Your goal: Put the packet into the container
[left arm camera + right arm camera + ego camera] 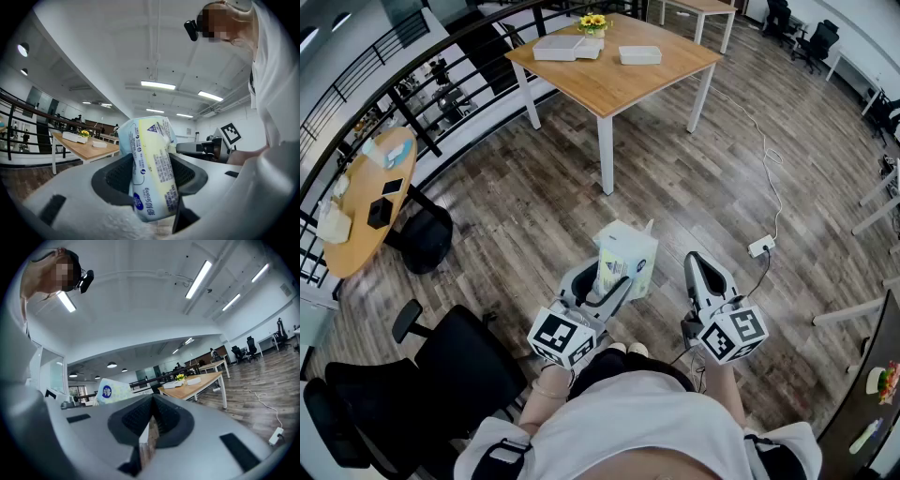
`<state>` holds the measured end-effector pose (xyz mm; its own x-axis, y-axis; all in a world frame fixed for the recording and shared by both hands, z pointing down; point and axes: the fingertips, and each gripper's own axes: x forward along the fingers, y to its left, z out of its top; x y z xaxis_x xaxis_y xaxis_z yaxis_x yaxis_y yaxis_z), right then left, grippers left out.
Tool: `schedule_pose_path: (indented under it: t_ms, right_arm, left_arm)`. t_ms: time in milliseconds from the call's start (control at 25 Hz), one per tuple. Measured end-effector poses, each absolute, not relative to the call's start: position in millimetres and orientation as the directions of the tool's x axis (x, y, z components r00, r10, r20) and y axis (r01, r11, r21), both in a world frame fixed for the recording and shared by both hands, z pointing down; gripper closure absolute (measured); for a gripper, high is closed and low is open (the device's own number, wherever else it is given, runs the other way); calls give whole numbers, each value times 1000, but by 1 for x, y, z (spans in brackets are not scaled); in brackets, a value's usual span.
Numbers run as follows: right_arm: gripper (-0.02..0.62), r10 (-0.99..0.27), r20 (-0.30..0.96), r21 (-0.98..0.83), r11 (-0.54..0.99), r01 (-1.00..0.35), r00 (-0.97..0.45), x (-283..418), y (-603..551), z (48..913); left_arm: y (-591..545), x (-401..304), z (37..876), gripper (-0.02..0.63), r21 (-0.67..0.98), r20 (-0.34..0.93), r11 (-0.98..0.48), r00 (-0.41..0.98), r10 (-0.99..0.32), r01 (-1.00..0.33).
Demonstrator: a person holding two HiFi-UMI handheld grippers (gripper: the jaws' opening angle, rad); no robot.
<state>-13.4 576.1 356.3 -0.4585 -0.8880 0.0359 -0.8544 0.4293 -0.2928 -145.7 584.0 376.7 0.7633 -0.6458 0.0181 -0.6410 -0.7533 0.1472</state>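
Packet point(151, 164) stands upright between the jaws of the left gripper point(612, 281), clamped at mid-body and carried in the air above the wood floor point(516, 206), well apart from the desk point(609, 84). Right gripper point(151, 423): jaws together, nothing in them.

Handling, judged:
- soft pack in glossy film, light, likely slippery
- gives under the pads, so moderate squeeze only
- mid-body hold across the narrow sides suits it; ends would crumple

Container not made out; white boxes point(567, 47) lie at the desk's far corner.

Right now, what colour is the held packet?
The packet is pale blue and yellow; clearest in the left gripper view.
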Motion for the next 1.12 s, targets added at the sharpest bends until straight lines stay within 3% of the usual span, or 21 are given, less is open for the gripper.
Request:
schedule_pose_path:
  t_ms: [480, 1120]
  right_arm:
    - [584, -895, 112, -332, 377, -865, -433, 7, 561, 360]
    - [584, -864, 118, -161, 470, -868, -490, 34, 560, 365]
  left_arm:
    - [584, -139, 379, 380, 171, 32, -724, 739, -673, -668]
    - [571, -107, 377, 380, 157, 45, -705, 719, -694, -691]
